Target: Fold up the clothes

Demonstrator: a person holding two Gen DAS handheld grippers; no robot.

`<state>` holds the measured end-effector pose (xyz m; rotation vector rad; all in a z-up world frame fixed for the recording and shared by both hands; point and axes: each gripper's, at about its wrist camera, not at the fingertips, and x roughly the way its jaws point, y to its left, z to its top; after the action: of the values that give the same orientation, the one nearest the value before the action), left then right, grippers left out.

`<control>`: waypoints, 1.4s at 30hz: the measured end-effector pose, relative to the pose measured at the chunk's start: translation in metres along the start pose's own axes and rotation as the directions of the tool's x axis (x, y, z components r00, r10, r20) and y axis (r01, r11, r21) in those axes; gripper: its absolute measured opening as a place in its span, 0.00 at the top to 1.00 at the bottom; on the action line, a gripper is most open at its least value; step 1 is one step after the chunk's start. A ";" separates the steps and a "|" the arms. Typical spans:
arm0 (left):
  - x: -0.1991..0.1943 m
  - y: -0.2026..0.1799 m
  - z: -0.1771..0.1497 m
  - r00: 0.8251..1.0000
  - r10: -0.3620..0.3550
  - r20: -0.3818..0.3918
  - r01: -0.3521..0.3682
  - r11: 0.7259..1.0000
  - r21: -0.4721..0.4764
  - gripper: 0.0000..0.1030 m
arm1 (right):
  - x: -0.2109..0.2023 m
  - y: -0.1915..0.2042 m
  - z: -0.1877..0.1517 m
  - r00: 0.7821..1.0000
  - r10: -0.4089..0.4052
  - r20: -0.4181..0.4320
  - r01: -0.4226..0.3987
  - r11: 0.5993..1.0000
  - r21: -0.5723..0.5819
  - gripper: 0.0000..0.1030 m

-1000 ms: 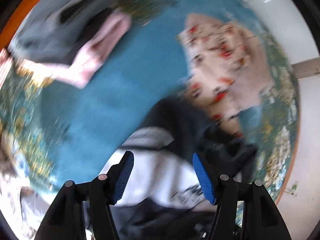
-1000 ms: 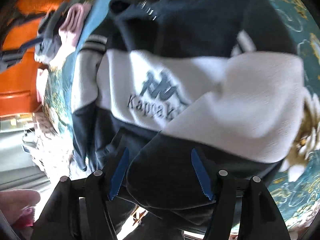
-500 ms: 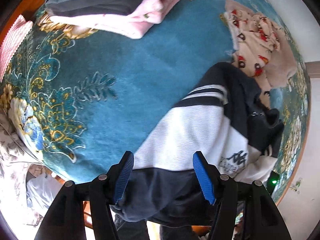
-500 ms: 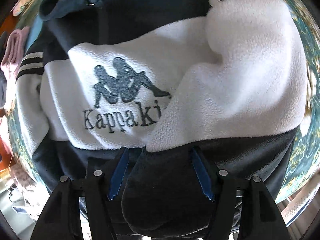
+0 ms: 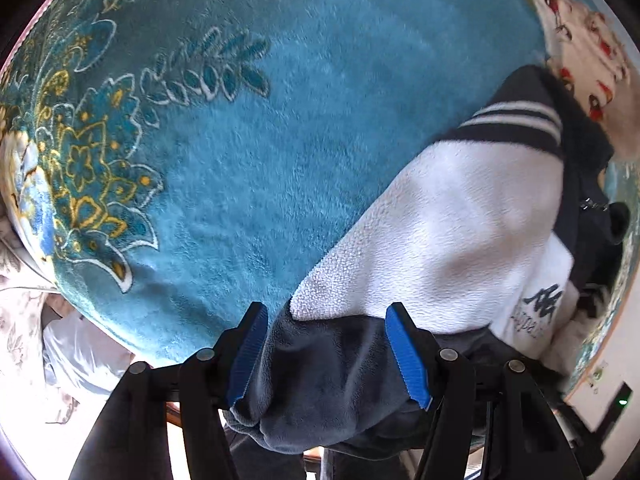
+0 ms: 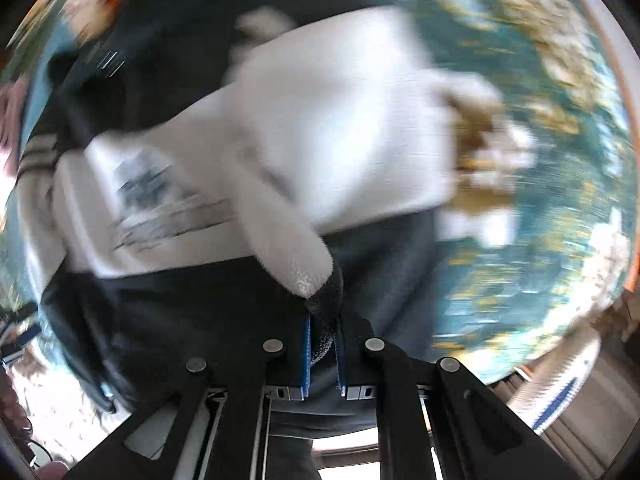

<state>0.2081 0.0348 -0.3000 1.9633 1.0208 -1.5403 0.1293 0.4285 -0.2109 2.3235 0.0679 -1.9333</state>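
Here the right gripper (image 6: 322,354) fingers clench the Kappa-logo fleece (image 5: 452,232) hem; the left gripper (image 5: 330,354) fingers straddle it, unclenched.

Navy-white fleece sweatshirt (image 5: 460,232), crumpled, on teal blanket (image 5: 260,160)

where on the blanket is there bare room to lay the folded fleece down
The widest free patch is the plain teal middle of the blanket, bordered by the gold floral edge on one side and the navy and white fleece on the other. It is crowded beyond the fleece, where a cream printed garment lies against its collar.
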 end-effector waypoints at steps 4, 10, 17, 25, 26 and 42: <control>0.004 0.000 0.000 0.999 0.034 -0.006 -0.034 0.999 0.036 0.37 | -0.032 -0.083 0.028 0.978 -0.193 0.072 0.184 0.975 0.122 0.90; 0.010 0.007 -0.002 0.996 0.083 -0.020 -0.082 0.996 0.041 0.37 | -0.067 -0.164 0.073 0.939 -0.323 0.122 0.287 0.927 0.242 0.90; 0.022 -0.002 -0.006 0.994 0.104 -0.035 -0.100 0.991 0.090 0.37 | -0.056 -0.160 0.102 0.934 -0.327 0.142 0.297 0.934 0.200 0.90; 0.031 0.002 -0.005 0.998 0.048 -0.046 -0.045 0.996 0.072 0.53 | -0.133 -0.122 0.086 0.916 -0.223 0.332 0.188 0.973 0.137 0.54; 0.030 0.002 -0.005 0.998 0.030 -0.049 -0.027 0.998 0.064 0.64 | -0.139 -0.116 0.083 0.913 -0.209 0.350 0.176 0.977 0.123 0.51; -0.095 -0.001 0.048 0.933 0.182 0.311 -0.232 0.963 0.133 0.88 | -0.132 -0.018 0.029 0.951 -0.052 0.305 0.061 0.998 -0.018 0.49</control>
<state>0.1664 -0.0260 -0.2228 1.8050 0.5569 -1.7770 0.0750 0.4487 -0.0870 1.9979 0.1329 -2.2783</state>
